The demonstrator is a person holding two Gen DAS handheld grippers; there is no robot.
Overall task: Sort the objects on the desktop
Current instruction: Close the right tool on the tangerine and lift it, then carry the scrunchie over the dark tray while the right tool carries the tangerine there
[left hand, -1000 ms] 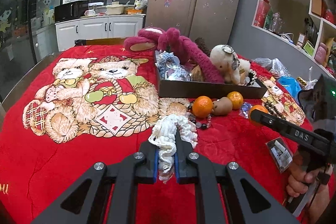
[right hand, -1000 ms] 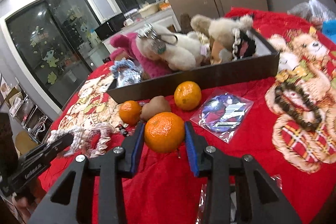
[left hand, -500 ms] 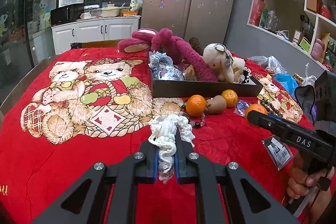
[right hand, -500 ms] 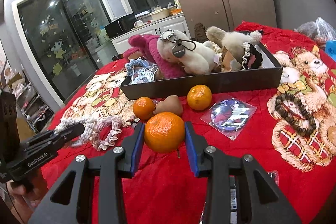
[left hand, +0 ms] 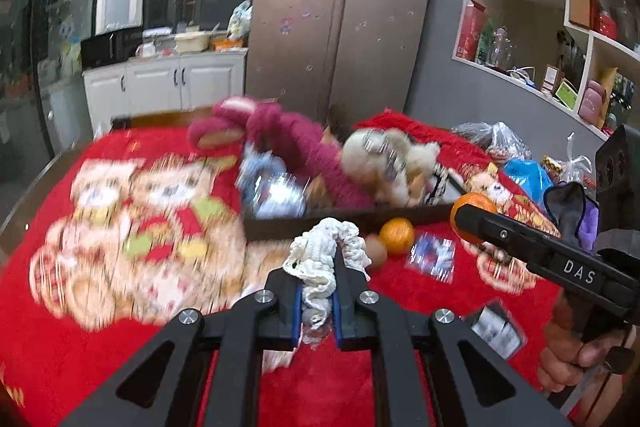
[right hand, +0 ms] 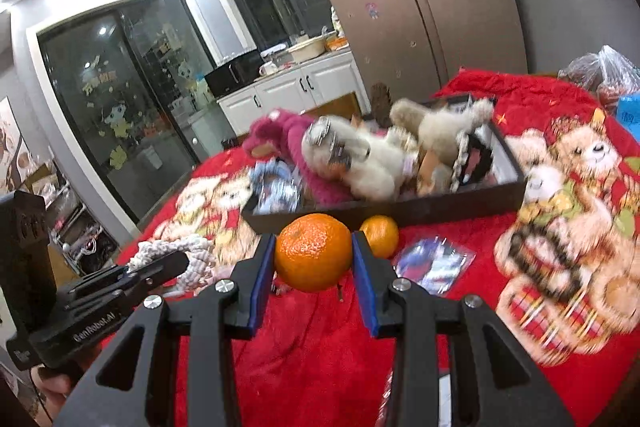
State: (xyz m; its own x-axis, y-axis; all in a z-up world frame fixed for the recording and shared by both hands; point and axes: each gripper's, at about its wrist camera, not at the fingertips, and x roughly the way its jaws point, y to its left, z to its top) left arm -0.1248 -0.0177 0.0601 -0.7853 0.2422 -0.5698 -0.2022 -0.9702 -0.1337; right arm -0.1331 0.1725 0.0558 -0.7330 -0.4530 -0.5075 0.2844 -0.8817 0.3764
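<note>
An orange (right hand: 313, 251) is clamped between the pads of the right gripper (right hand: 313, 259) and held above the red cloth (right hand: 320, 347), just in front of the dark tray (right hand: 460, 205), presumably for sorting there. A white scrunchie (left hand: 320, 267) is pinched tight in the left gripper (left hand: 316, 301), also before the tray, to the orange's left. A second orange (right hand: 380, 230) lies against the tray's front wall; plush toys (right hand: 360, 155) are already piled inside.
</note>
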